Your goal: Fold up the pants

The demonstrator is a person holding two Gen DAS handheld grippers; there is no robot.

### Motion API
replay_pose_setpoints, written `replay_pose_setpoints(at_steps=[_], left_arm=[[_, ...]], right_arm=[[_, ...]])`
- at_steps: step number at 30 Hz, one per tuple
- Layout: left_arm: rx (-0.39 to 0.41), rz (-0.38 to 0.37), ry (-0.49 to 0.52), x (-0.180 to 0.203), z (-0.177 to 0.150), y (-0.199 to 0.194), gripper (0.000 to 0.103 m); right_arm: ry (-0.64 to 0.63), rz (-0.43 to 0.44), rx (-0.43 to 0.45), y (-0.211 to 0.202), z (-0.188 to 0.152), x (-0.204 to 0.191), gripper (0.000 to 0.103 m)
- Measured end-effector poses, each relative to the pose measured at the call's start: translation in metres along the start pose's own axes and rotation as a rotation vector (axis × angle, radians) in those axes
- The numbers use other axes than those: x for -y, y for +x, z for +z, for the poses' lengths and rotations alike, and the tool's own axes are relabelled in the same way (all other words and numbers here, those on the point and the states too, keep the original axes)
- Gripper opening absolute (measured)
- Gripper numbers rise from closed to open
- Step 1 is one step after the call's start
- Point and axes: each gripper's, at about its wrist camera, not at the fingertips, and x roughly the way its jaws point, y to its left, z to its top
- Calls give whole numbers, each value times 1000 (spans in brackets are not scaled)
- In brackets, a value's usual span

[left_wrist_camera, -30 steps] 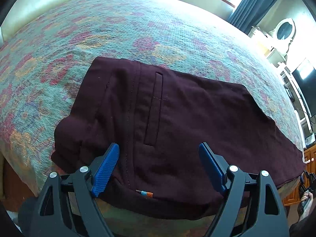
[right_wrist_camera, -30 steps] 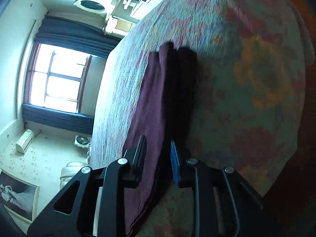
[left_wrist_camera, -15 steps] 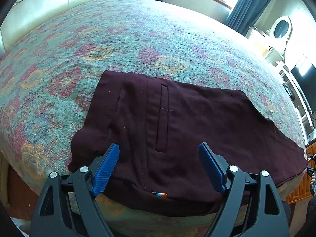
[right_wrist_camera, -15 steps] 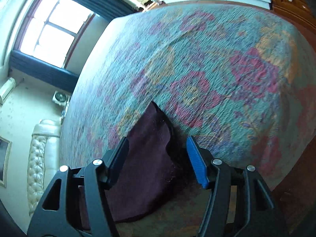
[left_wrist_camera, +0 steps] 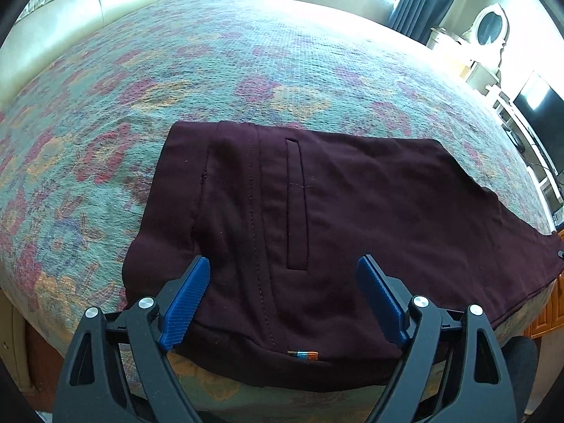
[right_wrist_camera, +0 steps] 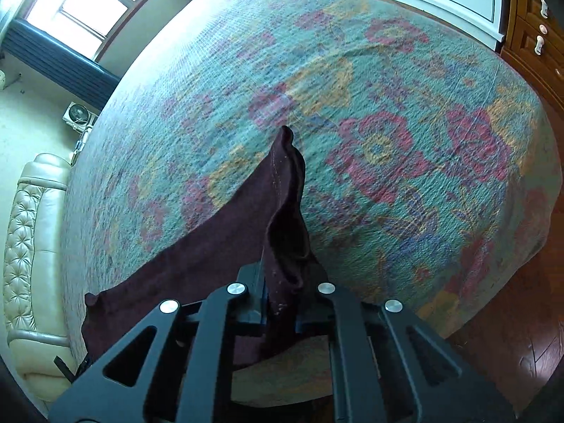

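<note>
Bedroom, daylight through curtained windows, a cream tufted sofa (left_wrist_camera: 88, 10) at the far left, and across the middle a bed under a floral spread (left_wrist_camera: 246, 70) of teal, red and orange. Laid flat near the close edge, dark maroon pants (left_wrist_camera: 335, 211), waistband end at the left, legs running off to the right, welt pocket facing up. Above the waistband, the left gripper (left_wrist_camera: 283, 289), blue pads spread wide and opening a touch more, nothing pressed between them, only poised over the cloth, probably ready to pin or take the waist end. At the other end, the right gripper (right_wrist_camera: 280, 303), jaws closing tight on the leg hem, cloth bunched and standing up between the black fingers, lifted clear of the spread; likely so as to carry the cuffs across toward the waist for the fold. On the near waistband edge, a small striped tag (left_wrist_camera: 302, 354) in blue and orange; no lettering readable on it, and no other writing legible anywhere.
</note>
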Motion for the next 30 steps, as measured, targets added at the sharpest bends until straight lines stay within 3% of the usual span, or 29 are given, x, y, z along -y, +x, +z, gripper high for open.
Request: replay_pose_setpoints(at_steps=[9, 15, 21, 30], left_arm=[[6, -38, -39, -6, 1, -2, 85], [0, -20, -16, -1, 0, -1, 86], [0, -11, -2, 2, -2, 0, 87], [-5, -2, 11, 4, -3, 1, 87]], right_arm=[[-156, 106, 94, -58, -15, -101, 9], [-272, 195, 115, -69, -40, -183, 9], [-383, 208, 68, -38, -84, -250, 9], [-460, 201, -26, 38, -154, -309, 9]])
